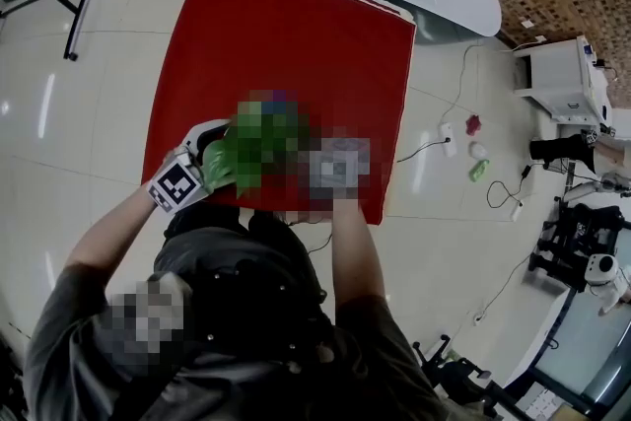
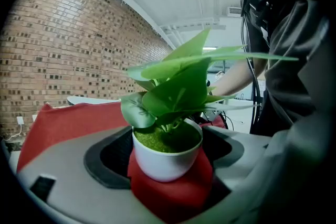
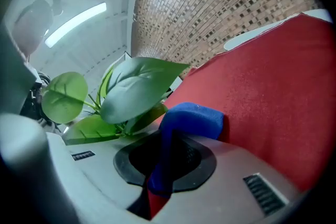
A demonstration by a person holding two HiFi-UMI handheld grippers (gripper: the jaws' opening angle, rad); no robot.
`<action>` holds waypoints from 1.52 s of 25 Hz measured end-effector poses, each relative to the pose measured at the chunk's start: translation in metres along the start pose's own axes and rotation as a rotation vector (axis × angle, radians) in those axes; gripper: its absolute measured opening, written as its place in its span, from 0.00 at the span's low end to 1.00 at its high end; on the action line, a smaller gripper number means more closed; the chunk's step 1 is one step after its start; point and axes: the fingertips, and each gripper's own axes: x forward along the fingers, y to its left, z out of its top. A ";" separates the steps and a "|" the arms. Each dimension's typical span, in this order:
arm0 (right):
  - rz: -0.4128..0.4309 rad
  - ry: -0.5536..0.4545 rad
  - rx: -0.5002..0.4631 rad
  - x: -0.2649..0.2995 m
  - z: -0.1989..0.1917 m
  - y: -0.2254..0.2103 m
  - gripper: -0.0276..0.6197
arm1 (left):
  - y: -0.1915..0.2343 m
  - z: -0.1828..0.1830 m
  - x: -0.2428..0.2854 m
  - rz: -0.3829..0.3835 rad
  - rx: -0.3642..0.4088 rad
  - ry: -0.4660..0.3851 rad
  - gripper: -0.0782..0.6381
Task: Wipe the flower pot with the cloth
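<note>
left gripper [image 2: 169, 178] jaws clamped on flower pot [image 2: 157, 160] | right gripper [image 3: 164, 168] jaws pinching cloth [image 3: 192, 116] | cloth end hidden

bright, even indoor light; a ceiling strip lamp [image 3: 76, 22] glows and the pale floor [image 1: 59, 173] shows soft glare streaks. both gripper views bulge, darken at the corners and blur close up.

Above the red mat [image 1: 296, 35]: base of the flower pot [image 2: 167, 160] hidden between left gripper [image 2: 168, 189] jaws; lower end of blue cloth [image 3: 191, 118] lost inside right gripper [image 3: 157, 189].
</note>
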 end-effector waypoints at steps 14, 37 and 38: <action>-0.247 -0.016 -0.087 -0.039 -0.019 -0.008 0.15 | -0.015 0.008 0.005 0.103 0.008 -0.008 0.75; -0.660 -0.440 -0.309 -0.204 0.049 0.049 0.14 | 0.015 0.045 -0.138 0.704 -0.166 -0.167 0.31; -0.661 -0.467 -0.329 -0.209 0.058 0.057 0.15 | 0.018 0.054 -0.138 0.714 -0.155 -0.182 0.21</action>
